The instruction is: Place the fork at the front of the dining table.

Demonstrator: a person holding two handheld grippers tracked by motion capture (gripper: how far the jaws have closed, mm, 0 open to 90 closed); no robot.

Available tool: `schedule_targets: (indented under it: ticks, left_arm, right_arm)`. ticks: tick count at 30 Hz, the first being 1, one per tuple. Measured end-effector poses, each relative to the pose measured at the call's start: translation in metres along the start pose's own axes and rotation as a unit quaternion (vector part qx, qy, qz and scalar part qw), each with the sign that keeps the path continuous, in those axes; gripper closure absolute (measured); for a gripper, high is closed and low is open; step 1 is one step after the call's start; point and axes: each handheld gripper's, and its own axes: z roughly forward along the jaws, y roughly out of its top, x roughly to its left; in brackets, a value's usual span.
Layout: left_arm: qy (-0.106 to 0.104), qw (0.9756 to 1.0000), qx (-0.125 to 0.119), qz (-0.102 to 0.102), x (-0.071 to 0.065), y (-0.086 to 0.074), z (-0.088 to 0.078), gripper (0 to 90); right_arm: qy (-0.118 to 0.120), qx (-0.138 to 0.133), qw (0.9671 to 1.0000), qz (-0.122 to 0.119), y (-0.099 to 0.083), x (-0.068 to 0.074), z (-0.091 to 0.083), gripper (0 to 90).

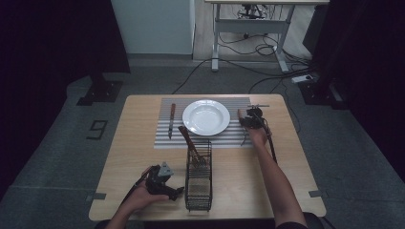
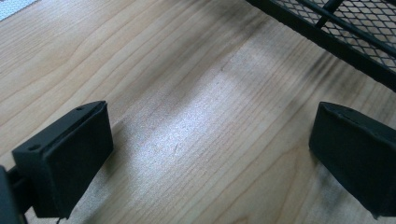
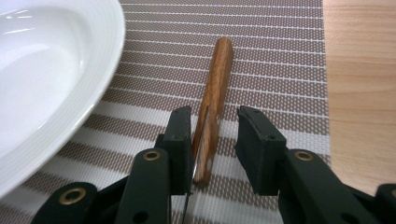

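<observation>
Right tongs (image 3: 214, 140) straddling a wooden-handled utensil (image 3: 215, 88) on the placemat (image 3: 280, 56)
Jaws are standing narrowly parted, handle running toward 12 o'clock; left tongs (image 2: 210, 154) are gaping wide, empty.

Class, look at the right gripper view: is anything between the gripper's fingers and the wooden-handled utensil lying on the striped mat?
Nothing visible. The wooden-handled utensil lies on the mat directly between the right gripper fingers, which stand slightly apart; the right one is clear of it. The white plate sits off to the side.

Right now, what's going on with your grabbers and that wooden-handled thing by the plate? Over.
Right gripper open around the wooden-handled utensil, lying on striped placemat. Left gripper open over wooden table. White plate close beside.
</observation>
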Motion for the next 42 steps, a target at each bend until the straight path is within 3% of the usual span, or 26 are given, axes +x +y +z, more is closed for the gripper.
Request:
schedule_targets:
  ticks: [2, 9, 16, 20, 31, 35, 42]
  left_arm:
    - [0.0, 1.0, 0.0, 0.0, 0.0, 0.0, 0.0, 0.0]
    - [0.0, 1.0, 0.0, 0.0, 0.0, 0.0, 0.0, 0.0]
    - [0.001, 1.0, 0.0, -0.001, 0.0, 0.0, 0.0, 0.0]
    - [0.001, 1.0, 0.0, -0.001, 0.0, 0.0, 0.0, 0.0]
    - [0.001, 1.0, 0.0, -0.002, -0.001, 0.0, 0.0, 0.0]
    - [0.001, 1.0, 0.0, -0.002, -0.001, 0.0, 0.0, 0.0]
    - [0.0, 1.0, 0.0, -0.001, -0.001, 0.0, 0.0, 0.0]
  right_arm:
    - [0.007, -0.01, 0.9999, -0.003, -0.002, 0.001, -0.008, 67.3]
    - [-0.001, 0.009, 0.9997, -0.022, -0.01, 0.008, -0.021, 66.5]
    - [-0.014, 0.031, 0.9982, -0.048, -0.018, 0.013, -0.012, 72.9]
    - [-0.027, 0.022, 0.9978, -0.056, -0.018, 0.016, -0.007, 78.0]
    - [-0.04, 0.03, 0.9979, -0.042, 0.0, 0.019, 0.011, 80.5]
    - [-0.033, 0.026, 0.999, -0.015, 0.006, 0.014, 0.017, 80.5]
    - [-0.023, 0.017, 0.9996, -0.005, 0.007, 0.012, 0.022, 80.2]
